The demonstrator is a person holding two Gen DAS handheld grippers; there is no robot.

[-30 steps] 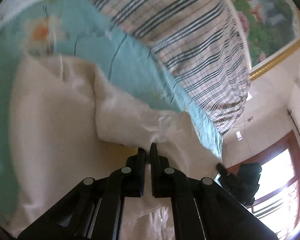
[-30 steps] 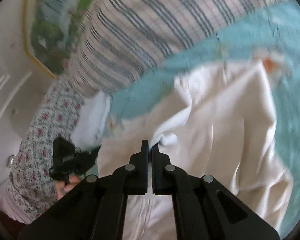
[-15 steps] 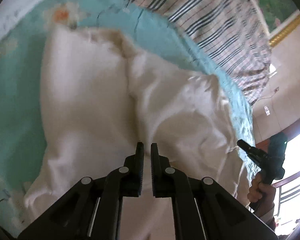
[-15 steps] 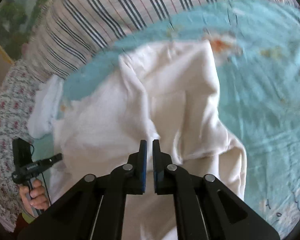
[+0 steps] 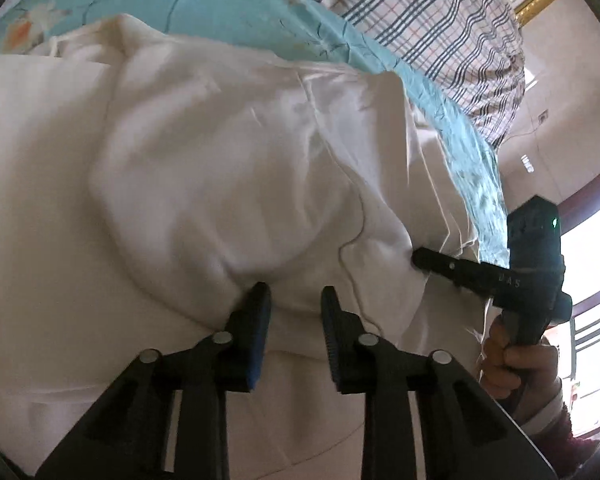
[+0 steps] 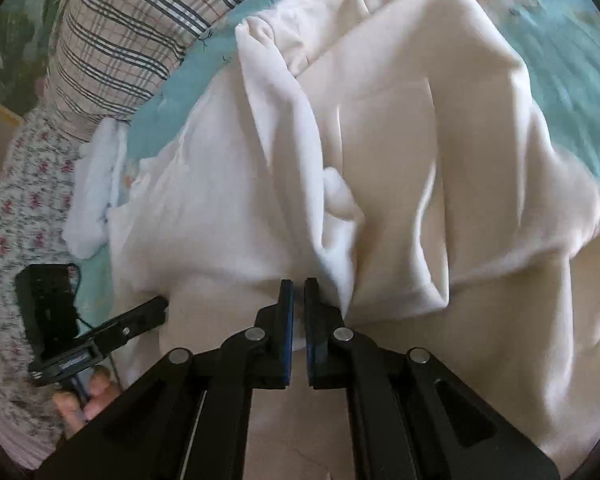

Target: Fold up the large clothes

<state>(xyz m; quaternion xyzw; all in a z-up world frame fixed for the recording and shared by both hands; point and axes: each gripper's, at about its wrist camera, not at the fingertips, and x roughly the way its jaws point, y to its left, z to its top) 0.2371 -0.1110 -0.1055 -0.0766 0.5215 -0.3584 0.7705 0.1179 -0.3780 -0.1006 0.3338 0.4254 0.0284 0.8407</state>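
Observation:
A large cream-white garment [image 5: 204, 152] lies rumpled on a turquoise bed sheet [image 5: 236, 20]. My left gripper [image 5: 295, 300] is open just above the cloth, its jaws apart with nothing between them. My right gripper [image 6: 299, 292] is shut on a fold of the same garment [image 6: 400, 160], which bunches up from its tips. The right gripper also shows in the left wrist view [image 5: 452, 266], tips in the cloth. The left gripper shows at the left of the right wrist view [image 6: 140, 316], resting at the garment's edge.
A plaid pillow [image 5: 432, 24] lies at the head of the bed; it also shows in the right wrist view [image 6: 132, 28]. A small white cloth [image 6: 96, 192] and a floral fabric [image 6: 24, 208] lie at the left. A bright window [image 5: 592, 280] is at the right.
Both grippers came down from a raised hold and laid the garment over itself on the bed. My left gripper has opened and let go of the cloth. The right one stays shut.

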